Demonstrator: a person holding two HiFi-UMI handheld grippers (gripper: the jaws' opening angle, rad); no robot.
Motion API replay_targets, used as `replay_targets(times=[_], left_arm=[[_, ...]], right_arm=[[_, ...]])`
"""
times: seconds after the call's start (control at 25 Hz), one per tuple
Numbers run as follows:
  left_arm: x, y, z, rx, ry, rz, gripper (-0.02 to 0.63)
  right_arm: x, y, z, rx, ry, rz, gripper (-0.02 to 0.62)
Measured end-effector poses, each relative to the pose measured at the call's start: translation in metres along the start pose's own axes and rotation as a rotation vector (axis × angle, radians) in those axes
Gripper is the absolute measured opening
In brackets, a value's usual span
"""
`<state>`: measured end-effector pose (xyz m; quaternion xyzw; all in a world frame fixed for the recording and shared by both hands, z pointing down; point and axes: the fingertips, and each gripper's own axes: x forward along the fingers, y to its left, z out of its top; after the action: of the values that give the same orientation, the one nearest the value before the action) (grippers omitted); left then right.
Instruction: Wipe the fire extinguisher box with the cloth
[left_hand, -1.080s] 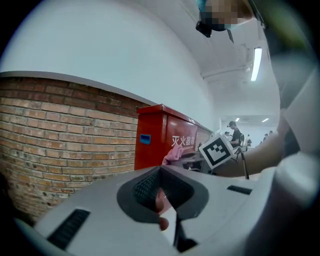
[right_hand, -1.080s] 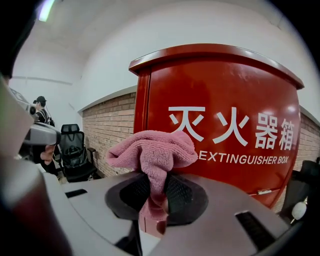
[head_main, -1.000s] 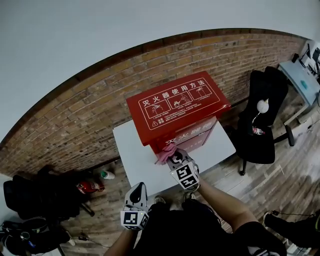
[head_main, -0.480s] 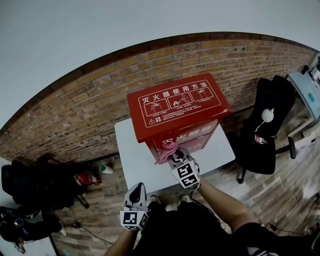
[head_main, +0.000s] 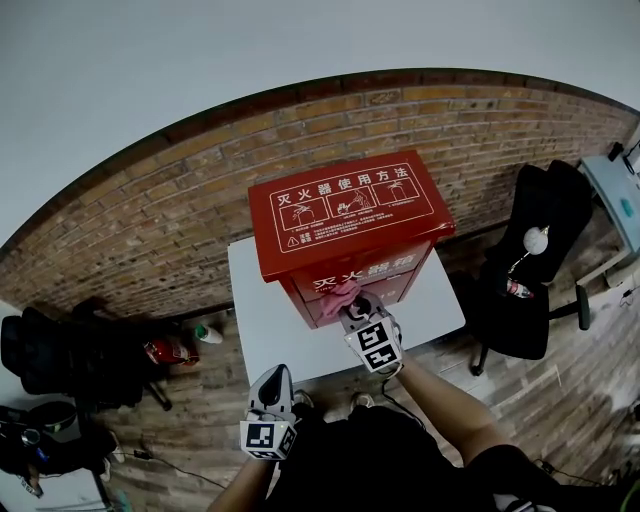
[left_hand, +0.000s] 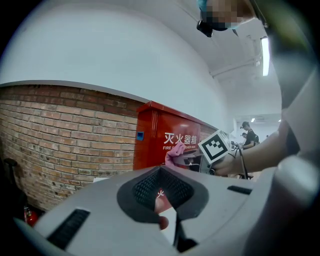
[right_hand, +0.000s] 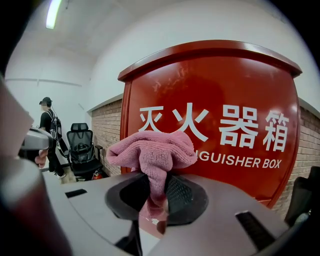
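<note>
A red fire extinguisher box (head_main: 350, 225) with white Chinese lettering stands on a white table (head_main: 265, 325) against a brick wall. My right gripper (head_main: 354, 306) is shut on a pink cloth (head_main: 339, 294), which is pressed against the box's front face below the lid. In the right gripper view the cloth (right_hand: 152, 152) bunches out of the right gripper (right_hand: 156, 200), with the box front (right_hand: 220, 95) right behind it. My left gripper (head_main: 274, 378) hangs lower, near the table's front edge, away from the box. In its own view the left gripper (left_hand: 161, 192) is shut and holds nothing.
A black office chair (head_main: 530, 260) stands to the right of the table. On the floor at the left lie a small red extinguisher (head_main: 165, 350) and black bags (head_main: 50, 360). A person (right_hand: 49, 130) stands far off in the right gripper view.
My right gripper has slid the pink cloth a little up and to the right along the box front. The left gripper has stayed where it was.
</note>
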<state>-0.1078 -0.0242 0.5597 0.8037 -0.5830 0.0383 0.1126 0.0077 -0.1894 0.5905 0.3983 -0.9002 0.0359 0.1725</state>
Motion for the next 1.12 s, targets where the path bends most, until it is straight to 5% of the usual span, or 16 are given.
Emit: replay_targets(times=[1.12], left_arm=[[0.003, -0.023, 0.008, 0.042, -0.022, 0.007, 0.017]], right_arm=[[-0.024, -0.052, -0.018, -0.001, 0.013, -0.040, 0.081]])
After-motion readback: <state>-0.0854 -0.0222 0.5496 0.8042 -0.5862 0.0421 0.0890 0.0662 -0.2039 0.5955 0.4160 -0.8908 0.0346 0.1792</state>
